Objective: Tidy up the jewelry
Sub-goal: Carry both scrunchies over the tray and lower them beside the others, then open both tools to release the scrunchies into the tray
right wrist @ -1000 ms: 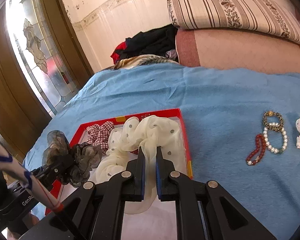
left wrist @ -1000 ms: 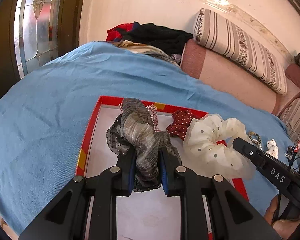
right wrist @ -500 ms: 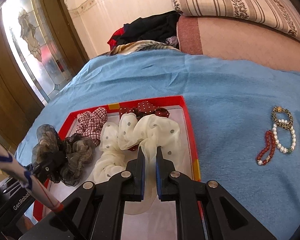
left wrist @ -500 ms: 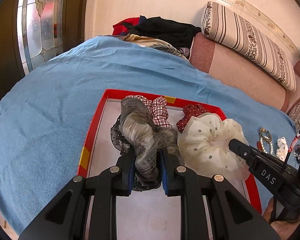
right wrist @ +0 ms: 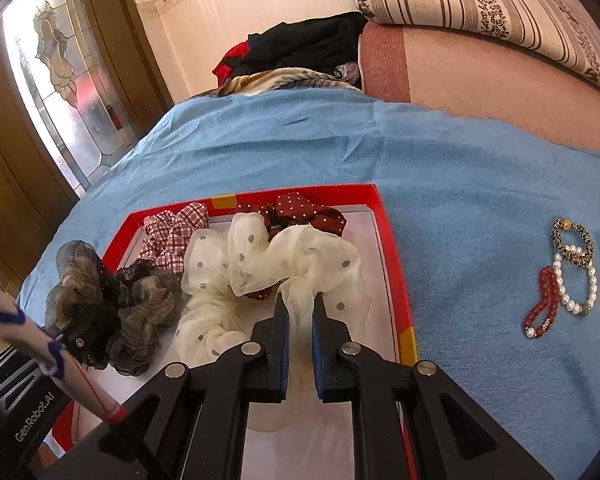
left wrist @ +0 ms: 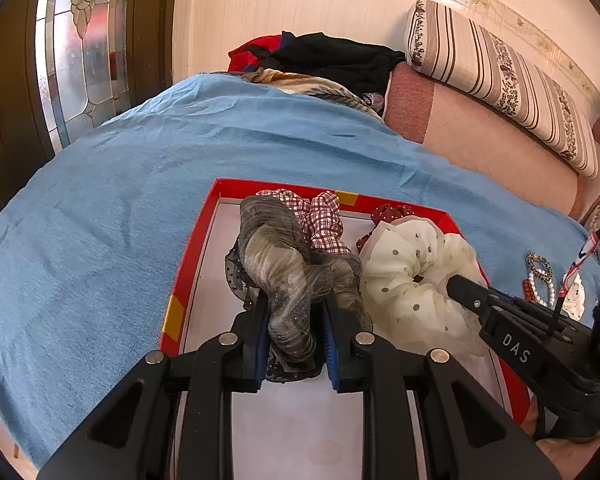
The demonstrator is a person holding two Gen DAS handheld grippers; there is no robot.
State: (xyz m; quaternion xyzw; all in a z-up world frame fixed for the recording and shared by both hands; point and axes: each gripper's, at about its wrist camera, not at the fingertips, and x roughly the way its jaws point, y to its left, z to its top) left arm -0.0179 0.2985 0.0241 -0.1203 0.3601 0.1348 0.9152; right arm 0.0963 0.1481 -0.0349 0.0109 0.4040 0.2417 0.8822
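I've got the left tool point(left wrist: 296, 328) pinching the grey scrunchie point(left wrist: 288, 264) over the red tray point(left wrist: 188, 276); right tool point(right wrist: 300, 320) nips the cream dotted scrunchie point(right wrist: 284, 256), which trails to eleven o'clock, resting in the tray.

The left tool point(left wrist: 294, 312) grips a grey scrunchie point(left wrist: 288, 264) over the red tray point(left wrist: 188, 276).

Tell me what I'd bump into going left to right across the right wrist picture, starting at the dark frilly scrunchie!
Grey-black scrunchie → checked scrunchie → cream dotted scrunchie pinched in the right hand-held gripper → red edge of the tray → red bead bracelet → pearl bracelet.
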